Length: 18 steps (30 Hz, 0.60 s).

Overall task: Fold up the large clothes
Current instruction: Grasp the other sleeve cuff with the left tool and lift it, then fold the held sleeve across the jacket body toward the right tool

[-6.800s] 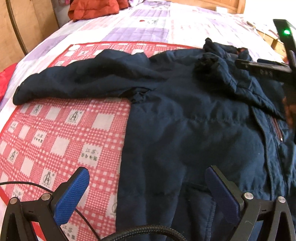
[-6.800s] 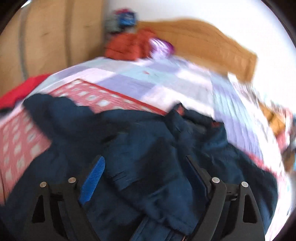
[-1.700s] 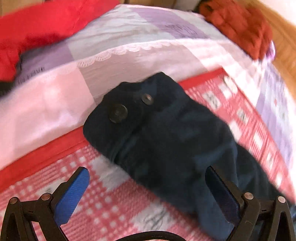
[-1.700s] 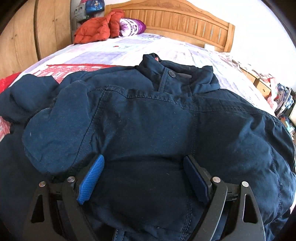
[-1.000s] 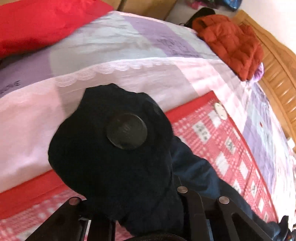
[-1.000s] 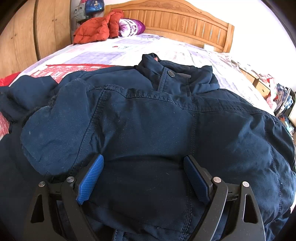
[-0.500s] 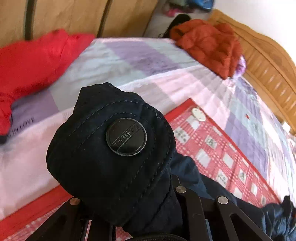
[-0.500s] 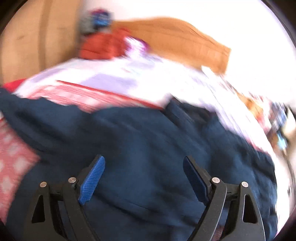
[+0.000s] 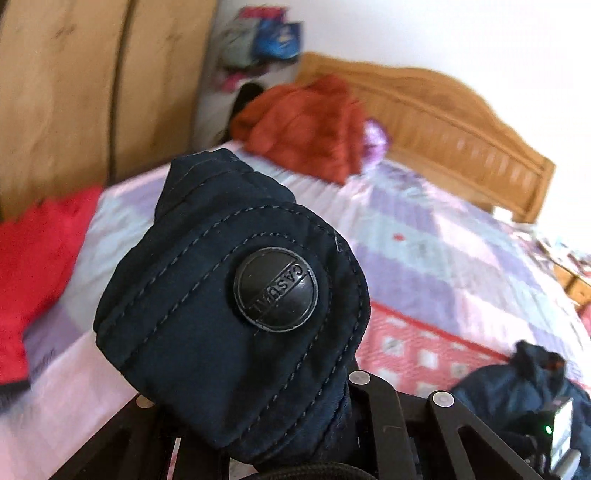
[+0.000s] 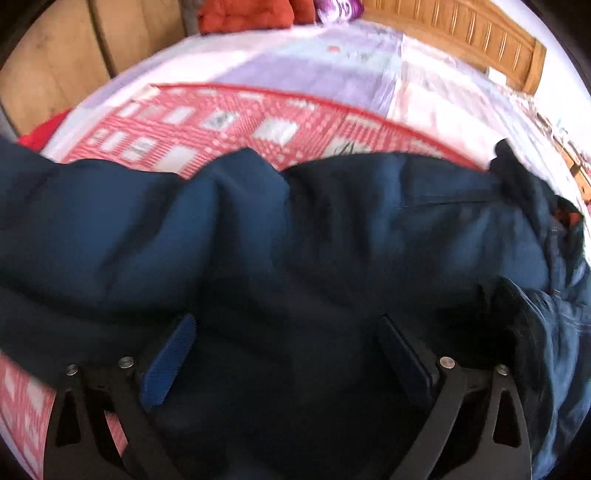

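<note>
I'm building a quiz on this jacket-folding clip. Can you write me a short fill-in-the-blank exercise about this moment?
1. The left gripper is shut on the jacket's ____, which bears a round snap button.
2. The right gripper, fingers apart, is ____ above the navy jacket.
3. The jacket lies on a red-and-white ____ cloth.
4. By the wooden headboard sits an ____ garment.

Missing words: cuff; open; checked; orange

The right gripper [image 10: 286, 354], jaws spread apart, hovers over the dark navy padded jacket [image 10: 295, 236]. The jacket lies across a red-and-white checked sheet [image 10: 229, 122] on the wooden-headboard bed [image 10: 461, 33].
</note>
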{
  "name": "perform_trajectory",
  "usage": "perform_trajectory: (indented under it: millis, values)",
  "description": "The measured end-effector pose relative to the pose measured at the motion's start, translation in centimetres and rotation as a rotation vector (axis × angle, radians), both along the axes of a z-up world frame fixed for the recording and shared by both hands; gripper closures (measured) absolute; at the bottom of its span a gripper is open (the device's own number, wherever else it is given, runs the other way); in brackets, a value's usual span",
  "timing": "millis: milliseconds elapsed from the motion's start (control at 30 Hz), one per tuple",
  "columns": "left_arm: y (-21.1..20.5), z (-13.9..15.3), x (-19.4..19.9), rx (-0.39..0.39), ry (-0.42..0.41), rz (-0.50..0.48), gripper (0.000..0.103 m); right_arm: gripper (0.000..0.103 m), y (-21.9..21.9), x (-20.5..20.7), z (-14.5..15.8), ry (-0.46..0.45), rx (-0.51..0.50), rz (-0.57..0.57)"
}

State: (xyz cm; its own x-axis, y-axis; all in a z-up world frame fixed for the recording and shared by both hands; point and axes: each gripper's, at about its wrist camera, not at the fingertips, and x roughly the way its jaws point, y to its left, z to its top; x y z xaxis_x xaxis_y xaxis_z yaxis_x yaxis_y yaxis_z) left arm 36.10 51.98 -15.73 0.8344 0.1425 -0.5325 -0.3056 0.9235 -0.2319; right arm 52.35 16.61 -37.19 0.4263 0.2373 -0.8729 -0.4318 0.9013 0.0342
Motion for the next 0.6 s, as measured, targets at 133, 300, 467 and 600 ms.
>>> perform_trajectory:
  millis: [133,300,467,600]
  values:
    - [-5.2,4.6,1.3,0.061,-0.058,-0.111,0.089,0.004,-3.6,-6.3,3.8,-0.112,0.055,0.064]
    - [-13.9,9.1,4.4,0.079,-0.103,-0.254,0.089,0.004,-9.6,-12.6,8.0,-0.192,0.105,0.113]
    - [-27.4,10.2,8.3,0.052,-0.111,-0.465,0.09,0.004,-17.7,-16.1,9.8,-0.208,0.085,0.061]
    - [-39.3,6.9,10.3,0.019,-0.064,-0.641,0.09,0.004,-25.0,-17.1,10.0,-0.188,0.063,-0.014]
